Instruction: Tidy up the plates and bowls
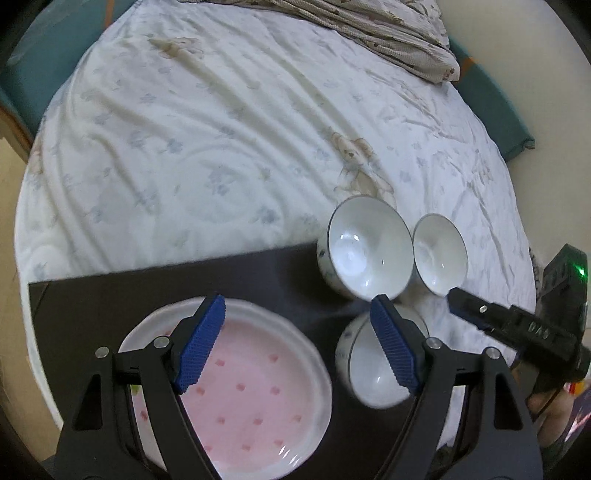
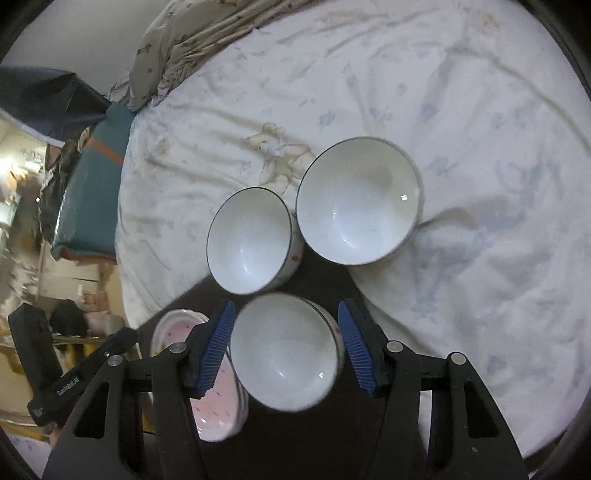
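Fingers of my left gripper (image 1: 297,341) stand wide apart, holding nothing, above a pink plate (image 1: 240,391) on the dark board (image 1: 110,295). My right gripper (image 2: 286,345) has its blue pads (image 2: 218,343) spread on either side of a white bowl (image 2: 286,350) without pressing it; I see small gaps on both sides. That bowl sits near the board's right edge. Two more white bowls lie beyond it, tilted, side by side: a smaller bowl (image 2: 249,240) at the board's far edge, and a larger bowl (image 2: 358,199) on the white bedsheet (image 2: 461,147). Wrinkled sheet stretches open beyond them. A rumpled patterned quilt (image 1: 388,33) lies at the bed's far edge.
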